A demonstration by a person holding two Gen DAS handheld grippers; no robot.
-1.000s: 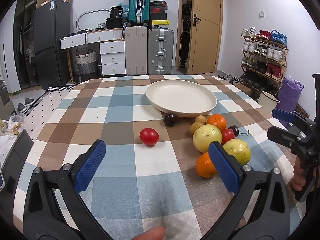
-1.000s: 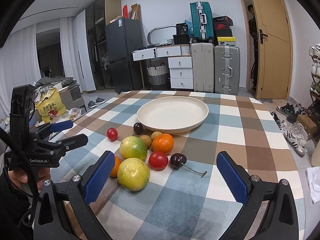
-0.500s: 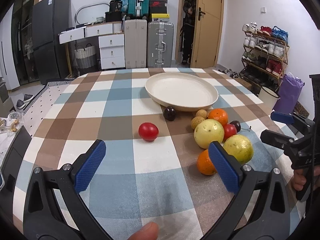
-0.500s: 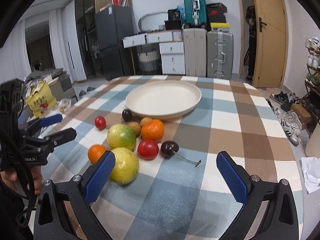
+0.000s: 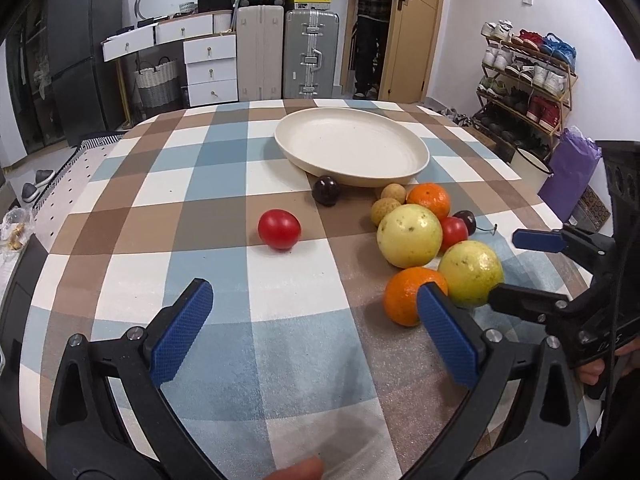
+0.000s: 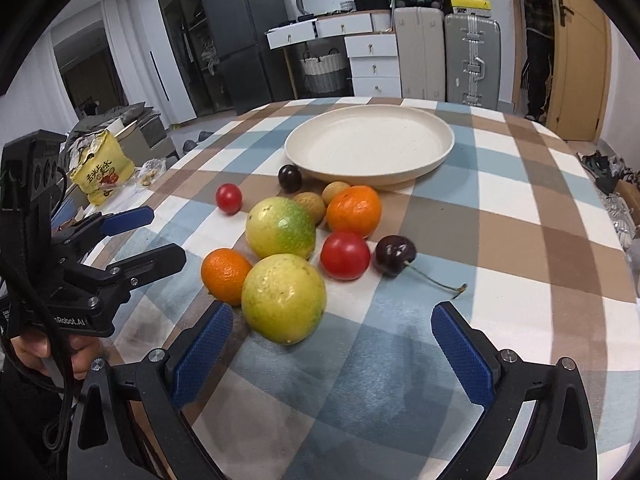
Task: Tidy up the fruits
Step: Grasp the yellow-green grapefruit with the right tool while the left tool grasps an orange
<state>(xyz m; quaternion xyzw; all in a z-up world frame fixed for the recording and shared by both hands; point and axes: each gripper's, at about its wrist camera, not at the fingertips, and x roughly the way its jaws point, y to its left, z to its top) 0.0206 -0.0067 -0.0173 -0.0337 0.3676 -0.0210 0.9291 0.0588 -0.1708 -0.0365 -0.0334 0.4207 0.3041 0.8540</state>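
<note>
An empty cream plate (image 5: 352, 148) (image 6: 370, 146) sits mid-table. In front of it lie two yellow-green guavas (image 6: 283, 298) (image 6: 280, 227), two oranges (image 6: 354, 210) (image 6: 225, 275), red tomatoes (image 5: 279, 229) (image 6: 345, 255), dark cherries (image 6: 394, 256) (image 5: 326, 190) and two small brown longans (image 5: 393, 193). My left gripper (image 5: 316, 332) is open and empty, low over the cloth, short of the lone tomato. My right gripper (image 6: 334, 354) is open and empty, its left finger beside the near guava.
The checked tablecloth (image 5: 224, 184) covers the whole table. Suitcases and drawers (image 5: 280, 52) stand behind, a shoe rack (image 5: 524, 76) at right, a person at the door (image 5: 372, 24). A yellow snack bag (image 6: 100, 170) lies off the table's left.
Both grippers have moved forward and lower toward the fruit; the fruit looms larger in both views. Nothing was picked up or moved.
</note>
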